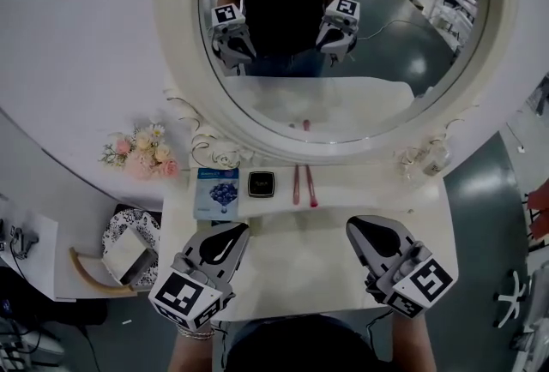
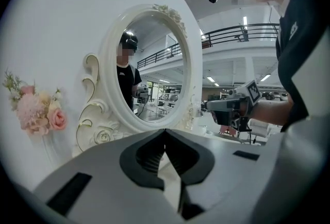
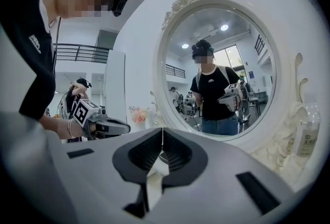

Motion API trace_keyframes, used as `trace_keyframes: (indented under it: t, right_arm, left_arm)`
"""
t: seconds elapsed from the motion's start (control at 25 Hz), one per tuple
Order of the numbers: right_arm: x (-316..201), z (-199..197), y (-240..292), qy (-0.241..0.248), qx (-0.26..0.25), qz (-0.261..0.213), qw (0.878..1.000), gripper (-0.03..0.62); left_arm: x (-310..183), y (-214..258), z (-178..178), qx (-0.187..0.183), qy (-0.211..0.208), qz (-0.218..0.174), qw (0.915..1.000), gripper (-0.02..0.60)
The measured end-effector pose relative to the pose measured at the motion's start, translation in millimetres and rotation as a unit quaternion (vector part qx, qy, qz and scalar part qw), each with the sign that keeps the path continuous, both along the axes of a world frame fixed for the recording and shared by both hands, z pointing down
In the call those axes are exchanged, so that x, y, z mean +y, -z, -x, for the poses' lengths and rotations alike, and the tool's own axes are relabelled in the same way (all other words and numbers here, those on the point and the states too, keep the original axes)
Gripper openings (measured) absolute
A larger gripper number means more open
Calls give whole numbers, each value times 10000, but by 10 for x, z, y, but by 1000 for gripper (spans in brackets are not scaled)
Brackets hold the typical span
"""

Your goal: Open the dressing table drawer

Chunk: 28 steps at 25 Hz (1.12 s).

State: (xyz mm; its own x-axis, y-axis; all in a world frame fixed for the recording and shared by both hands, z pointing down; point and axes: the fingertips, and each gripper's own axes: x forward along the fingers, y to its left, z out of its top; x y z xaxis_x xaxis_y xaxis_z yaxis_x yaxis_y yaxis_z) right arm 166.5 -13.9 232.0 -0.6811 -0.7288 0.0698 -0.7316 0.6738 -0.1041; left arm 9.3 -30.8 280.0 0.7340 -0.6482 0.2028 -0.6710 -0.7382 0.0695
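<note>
Both hand-held grippers hover over the white dressing table (image 1: 330,272), one to each side. Left gripper (image 1: 241,231) has its jaws pressed together with nothing between them, and the right gripper (image 1: 352,226) is the same. In the left gripper view the left gripper (image 2: 165,132) points at the mirror frame, with the right gripper (image 2: 225,107) out to its side. In the right gripper view the right gripper (image 3: 162,130) also faces the glass, with the left gripper (image 3: 105,126) beside it.

One round mirror (image 1: 343,45) in a white carved frame stands at the back of the tabletop and reflects the person and both grippers.

Along the back of the top lie four small things:
- one blue packet (image 1: 216,193)
- one black square compact (image 1: 262,184), just beside the packet
- two slim pink sticks (image 1: 297,185), side by side

One clear bottle (image 1: 435,158) stands at the frame's right foot; its contents cannot be made out. One bunch of pink and cream flowers (image 1: 141,152) sits left of the frame.

The drawer lies under the table's near edge, hidden from every view.
</note>
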Motion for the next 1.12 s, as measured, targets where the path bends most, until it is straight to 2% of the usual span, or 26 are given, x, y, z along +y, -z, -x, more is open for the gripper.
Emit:
trace_keyframes:
  t: [0.4, 0.52, 0.76, 0.92, 1.12]
  right_arm:
    - [-39, -107, 365, -277, -75, -478, 9984, 18]
    - [-43, -176, 346, -338, 200, -578, 9976, 18]
    - [-29, -146, 448, -299, 311, -717, 9965, 18]
    - [-25, -147, 433, -317, 622, -788, 9944, 18]
    - [-19, -84, 486, -263, 444, -777, 9956, 18]
  left_arm:
    - [-95, 309, -5, 115, 49, -350, 9993, 17]
    - [-98, 354, -14, 138, 47, -388, 9991, 17]
    - [-69, 448, -27, 153, 6, -485, 9987, 17]
    - [-66, 497, -13, 168, 12, -535, 9984, 17]
    - [-71, 502, -11, 169, 5, -532, 9984, 17]
